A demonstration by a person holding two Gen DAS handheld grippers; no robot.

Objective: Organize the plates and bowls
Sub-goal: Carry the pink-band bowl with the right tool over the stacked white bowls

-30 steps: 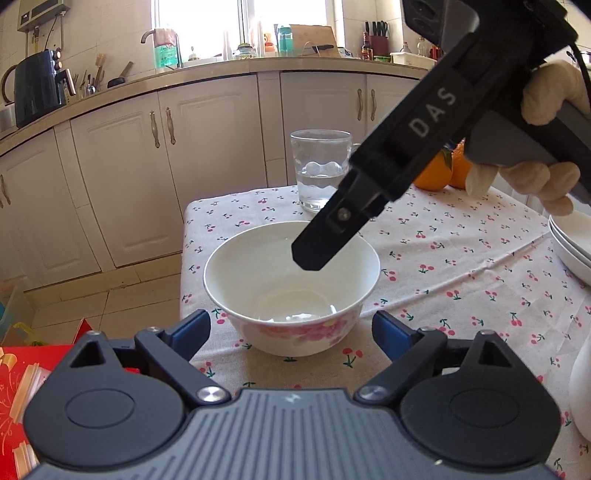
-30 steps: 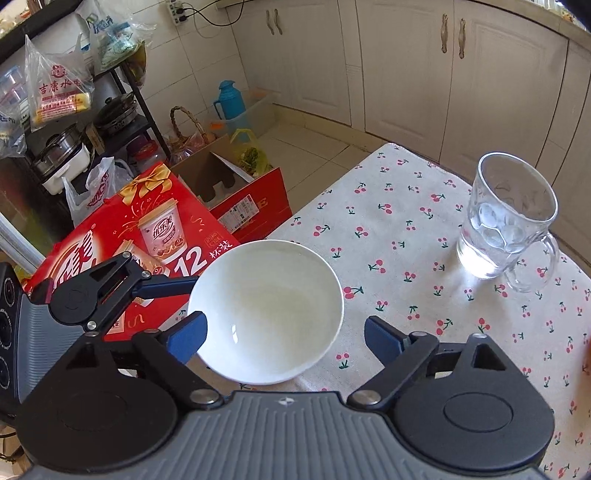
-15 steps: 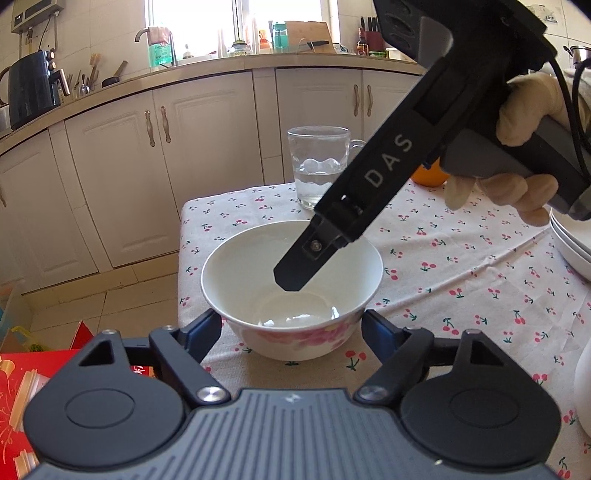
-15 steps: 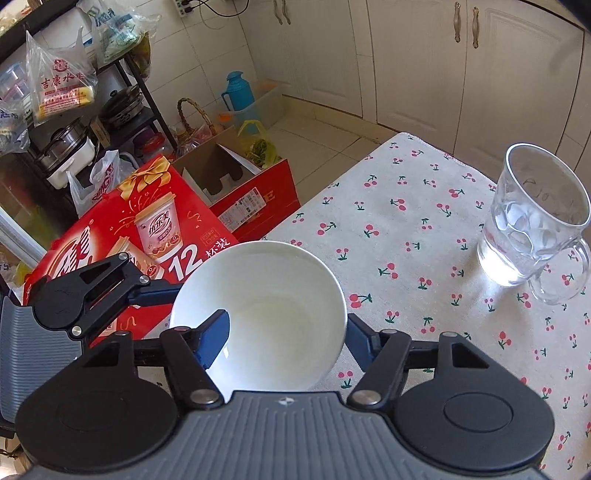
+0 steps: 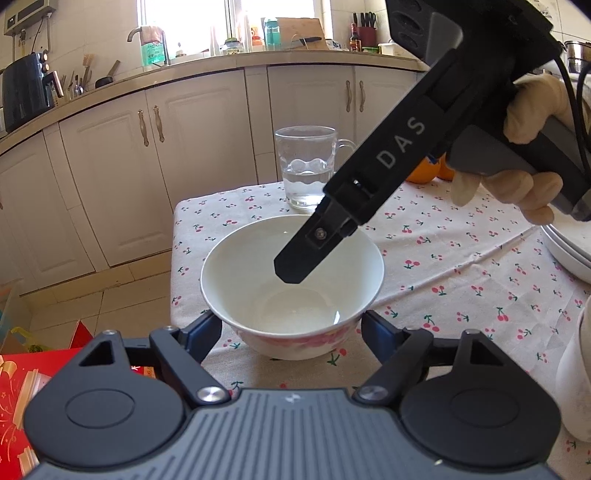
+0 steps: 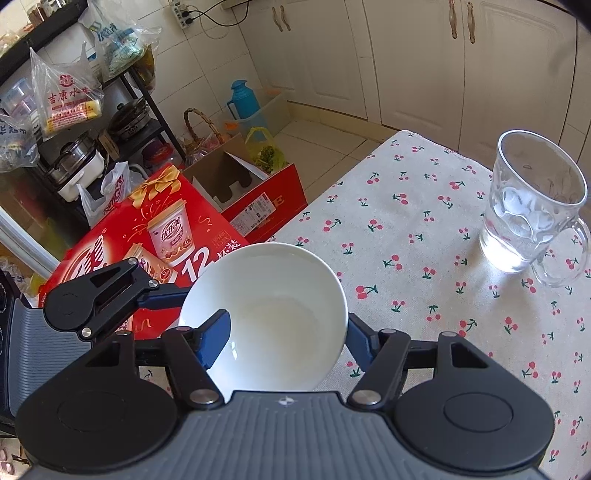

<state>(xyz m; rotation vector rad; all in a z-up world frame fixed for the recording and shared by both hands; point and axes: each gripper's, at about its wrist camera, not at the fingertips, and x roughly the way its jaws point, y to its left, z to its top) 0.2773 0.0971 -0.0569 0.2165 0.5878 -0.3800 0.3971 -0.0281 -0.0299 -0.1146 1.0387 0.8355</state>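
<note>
Now white bowl (image 6: pixel 273 314), between right hand-held gripper (image 6: pixel 286 334) fingers, rim straddled

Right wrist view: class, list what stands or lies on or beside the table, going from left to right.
Red gift box → white bowl → glass mug.

We see a kitchen lit by daylight from a window (image 5: pixel 192 22) at twelve o'clock above the counter (image 5: pixel 221 62). Cream cabinets (image 5: pixel 199 147) run beneath it. At nine o'clock stands a dark air fryer (image 5: pixel 26 90). The floor (image 5: pixel 122 295) is pale tile. In the right wrist view, a black metal shelf (image 6: pixel 110 122) stands at ten o'clock against tiled walls (image 6: pixel 207 66).
</note>
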